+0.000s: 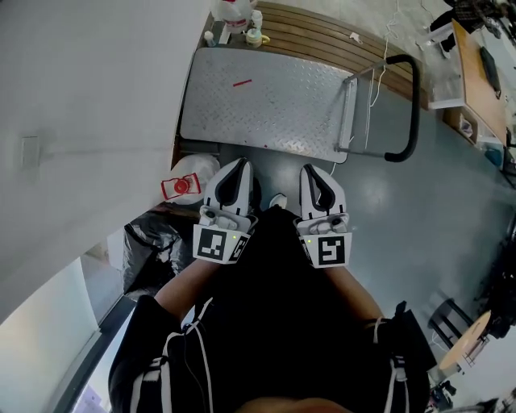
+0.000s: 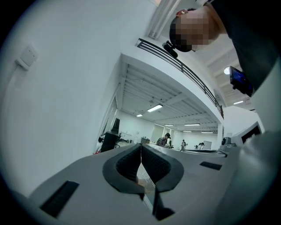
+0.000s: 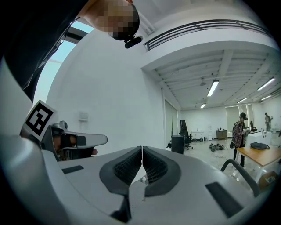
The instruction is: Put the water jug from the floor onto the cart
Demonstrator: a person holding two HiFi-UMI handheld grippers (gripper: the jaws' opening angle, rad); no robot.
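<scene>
A clear water jug with a red cap lies on the floor by the wall, just left of my left gripper. The cart is a flat metal platform with a black push handle, standing on the floor ahead of both grippers. My right gripper is held beside the left one, both pointing level towards the cart. In the left gripper view the jaws are shut with nothing between them. In the right gripper view the jaws are likewise shut and empty, and the left gripper shows at the left.
A black bag sits against the wall behind the jug. A white bottle and small items stand on a wooden deck beyond the cart. A white wall runs along the left; a desk is at the far right.
</scene>
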